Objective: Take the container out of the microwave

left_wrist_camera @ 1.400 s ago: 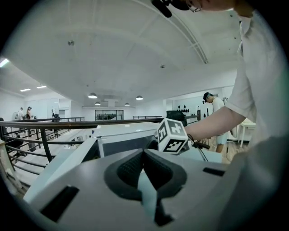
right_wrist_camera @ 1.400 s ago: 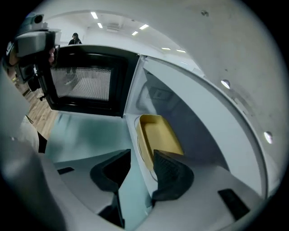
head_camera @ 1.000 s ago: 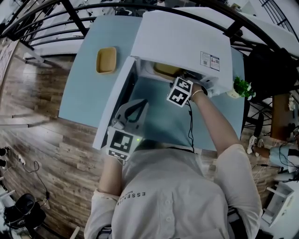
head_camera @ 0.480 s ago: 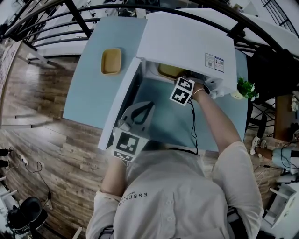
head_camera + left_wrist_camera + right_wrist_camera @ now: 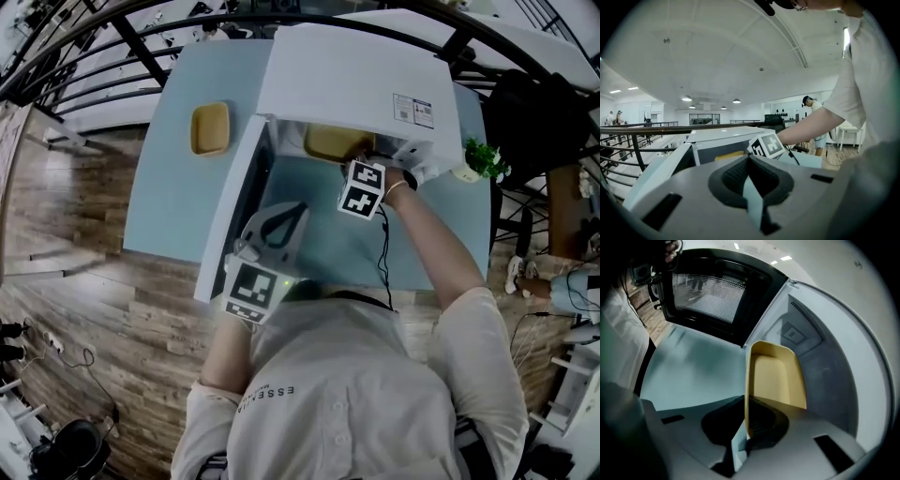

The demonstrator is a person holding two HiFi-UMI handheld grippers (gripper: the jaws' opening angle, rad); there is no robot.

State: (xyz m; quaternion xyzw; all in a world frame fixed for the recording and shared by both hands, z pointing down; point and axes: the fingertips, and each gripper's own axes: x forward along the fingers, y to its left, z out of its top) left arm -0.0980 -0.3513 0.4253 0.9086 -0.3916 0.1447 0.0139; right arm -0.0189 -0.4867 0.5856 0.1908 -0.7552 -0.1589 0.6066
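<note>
Jaws of left gripper (image 5: pixel 750 160) together at tips, nothing between, idle beside open microwave door (image 5: pixel 234 211); I leave it parked. Over at right gripper (image 5: pixel 746 405), jaws have just been closing, now pinching near rim of yellow container (image 5: pixel 774 376); rest of it ahead of jaws, inside microwave (image 5: pixel 829 362). I'd draw straight back, keep it level, mind door left of jaws. Below jaws, pale blue table (image 5: pixel 684 371) for landing; second yellow tray (image 5: pixel 209 128) well left of them; wood floor (image 5: pixel 75 281), black railing (image 5: pixel 103 52) beyond

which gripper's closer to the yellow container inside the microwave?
Right. The right gripper has just been closing its jaws on the container rim at the microwave mouth. The left gripper hangs over the table beside the open door, clear of it.
</note>
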